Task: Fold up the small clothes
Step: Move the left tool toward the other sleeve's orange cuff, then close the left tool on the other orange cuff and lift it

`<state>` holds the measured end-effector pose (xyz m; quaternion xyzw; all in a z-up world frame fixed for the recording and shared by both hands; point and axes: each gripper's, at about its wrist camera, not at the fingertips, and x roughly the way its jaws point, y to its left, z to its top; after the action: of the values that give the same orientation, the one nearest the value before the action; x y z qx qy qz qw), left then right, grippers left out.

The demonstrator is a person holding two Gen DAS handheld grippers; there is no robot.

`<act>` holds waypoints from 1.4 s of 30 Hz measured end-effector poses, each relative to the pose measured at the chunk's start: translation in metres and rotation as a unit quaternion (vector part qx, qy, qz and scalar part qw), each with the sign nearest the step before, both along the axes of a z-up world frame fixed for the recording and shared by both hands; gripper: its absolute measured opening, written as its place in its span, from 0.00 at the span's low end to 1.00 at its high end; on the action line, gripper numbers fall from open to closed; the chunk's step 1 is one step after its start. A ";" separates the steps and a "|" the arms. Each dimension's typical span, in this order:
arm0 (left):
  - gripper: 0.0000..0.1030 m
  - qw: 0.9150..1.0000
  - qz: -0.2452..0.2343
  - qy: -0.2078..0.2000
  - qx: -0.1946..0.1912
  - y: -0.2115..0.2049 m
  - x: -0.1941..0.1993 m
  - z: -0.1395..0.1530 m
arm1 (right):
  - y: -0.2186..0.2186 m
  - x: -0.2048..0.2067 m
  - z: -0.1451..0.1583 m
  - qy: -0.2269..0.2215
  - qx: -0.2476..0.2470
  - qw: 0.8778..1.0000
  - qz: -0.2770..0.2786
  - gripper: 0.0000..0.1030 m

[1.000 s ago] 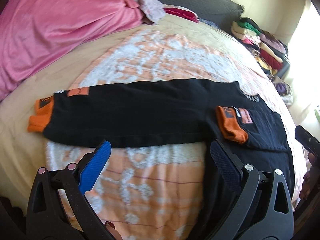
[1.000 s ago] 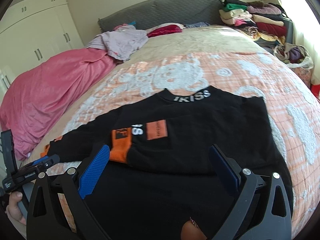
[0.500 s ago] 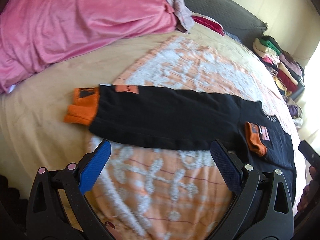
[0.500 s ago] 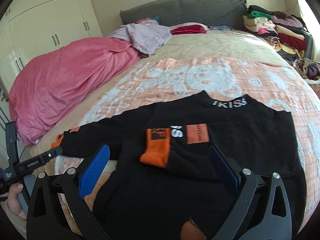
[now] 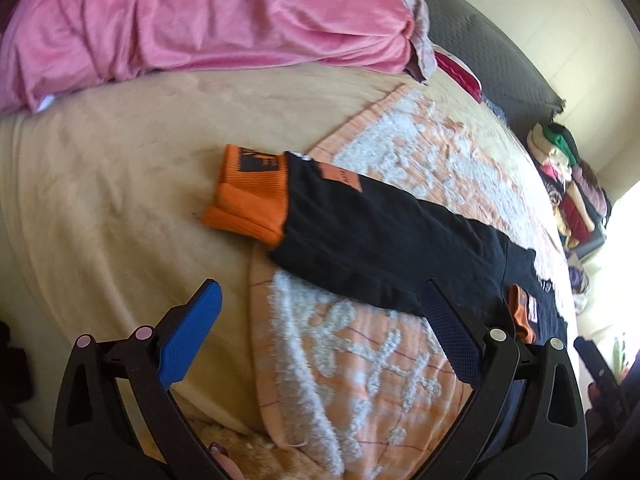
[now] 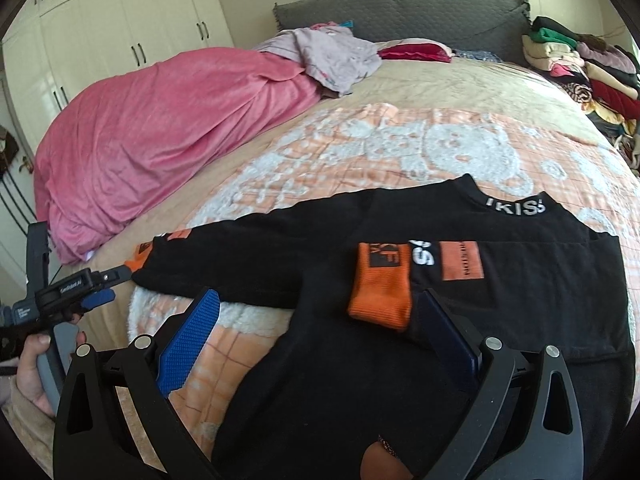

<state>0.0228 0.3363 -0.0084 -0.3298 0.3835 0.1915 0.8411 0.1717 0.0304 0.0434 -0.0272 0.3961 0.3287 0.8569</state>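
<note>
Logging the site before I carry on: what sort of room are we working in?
Most likely a home bedroom. The black top lies on a bed with a grey padded headboard, a white wardrobe lines the wall, and folded clothes are stacked alongside.

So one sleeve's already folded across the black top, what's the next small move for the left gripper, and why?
Probably bring the left gripper forward onto the orange cuff of the outstretched sleeve and close on it. That sleeve lies flat past the blanket edge, while the other cuff already rests on the black top's chest. Both grippers are open and empty.
</note>
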 end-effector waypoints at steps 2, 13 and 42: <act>0.90 1.000 0.006 -0.004 -0.008 0.007 -0.002 -0.003 | 0.004 -0.001 -0.001 0.001 -0.001 1.000 0.004 0.95; 0.57 0.996 0.023 -0.014 -0.083 0.034 0.011 -0.025 | 0.025 -0.006 -0.013 0.010 -0.014 1.000 0.021 0.95; 0.03 0.994 -0.014 -0.100 0.048 -0.005 0.043 0.055 | -0.025 0.006 -0.038 0.055 -0.004 0.996 -0.066 0.95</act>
<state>0.0660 0.3317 0.0462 -0.3010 0.2919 0.1642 0.8929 0.1772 0.0052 0.0056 0.0130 0.4446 0.2709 0.8537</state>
